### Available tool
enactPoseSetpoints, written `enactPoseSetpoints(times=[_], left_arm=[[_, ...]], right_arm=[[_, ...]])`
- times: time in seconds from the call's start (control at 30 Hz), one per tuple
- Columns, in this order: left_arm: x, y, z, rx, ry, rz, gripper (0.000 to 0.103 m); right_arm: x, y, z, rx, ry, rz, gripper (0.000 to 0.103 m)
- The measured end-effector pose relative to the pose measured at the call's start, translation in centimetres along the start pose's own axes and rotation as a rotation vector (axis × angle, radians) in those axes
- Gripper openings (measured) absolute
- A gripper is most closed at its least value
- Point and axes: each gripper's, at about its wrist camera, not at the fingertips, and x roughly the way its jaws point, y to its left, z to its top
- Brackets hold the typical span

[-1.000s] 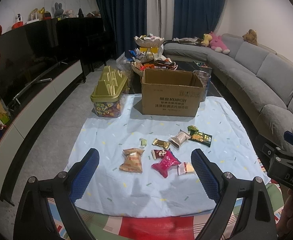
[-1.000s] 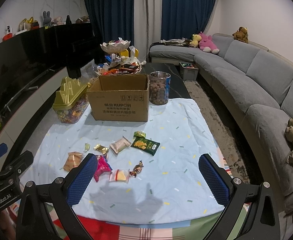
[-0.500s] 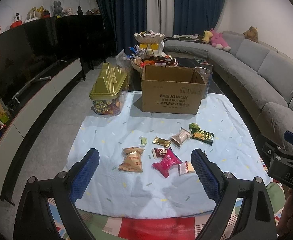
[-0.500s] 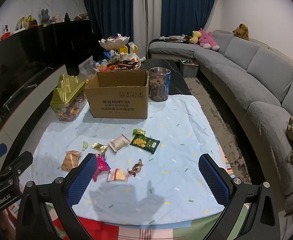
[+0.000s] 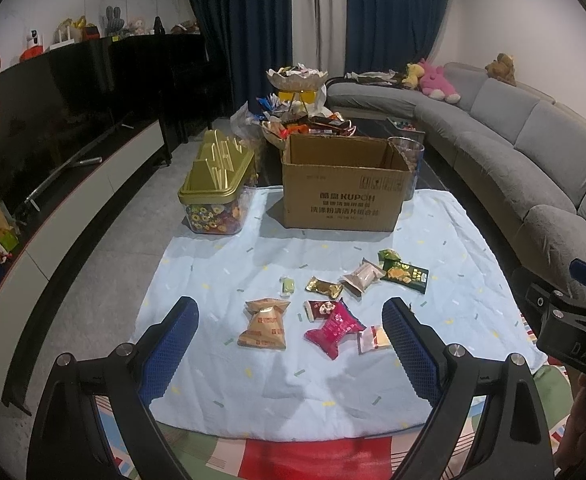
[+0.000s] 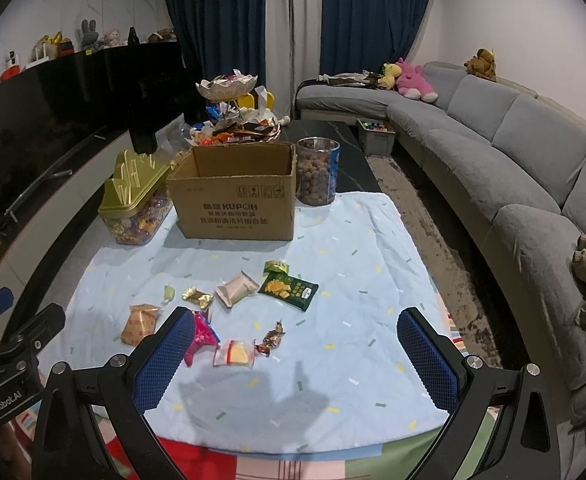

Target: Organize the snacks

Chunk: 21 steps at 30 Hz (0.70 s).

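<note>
Several snack packets lie loose on a light blue cloth (image 5: 333, 384): an orange packet (image 5: 263, 323), a pink packet (image 5: 334, 326), a small white-and-yellow packet (image 6: 235, 352), a twisted candy (image 6: 271, 338), a green chip bag (image 6: 289, 289) and a beige packet (image 6: 237, 288). An open cardboard box (image 5: 345, 184) stands at the cloth's far side. My left gripper (image 5: 289, 346) hovers open above the near packets, holding nothing. My right gripper (image 6: 295, 360) is open too, over the cloth's near half, with its left finger in front of the pink packet.
A gold-lidded clear candy tub (image 5: 217, 192) stands left of the box, a clear jar of brown balls (image 6: 317, 171) to its right. Behind, a dark table carries piled snacks and a tiered dish (image 6: 226, 87). A grey sofa (image 6: 505, 168) curves along the right, a TV cabinet (image 5: 65, 208) runs along the left.
Both grippers have risen and pulled back slightly, so the box and the cloth sit a little farther off. The fingers stay open and no packet has moved.
</note>
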Motion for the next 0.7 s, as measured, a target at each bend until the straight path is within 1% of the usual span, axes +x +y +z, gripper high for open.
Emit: enactPoseSetpoints(times=[0.4, 0.7], left_arm=[[0.4, 0.0, 0.1, 0.011, 0.000, -0.015, 0.095], [1.9, -0.3, -0.2, 0.040, 0.014, -0.027, 0.094]], right_arm=[[0.3, -0.1, 0.0, -0.003, 0.004, 0.002, 0.102], [1.6, 0.6, -0.3, -0.010, 0.024, -0.006, 0.102]])
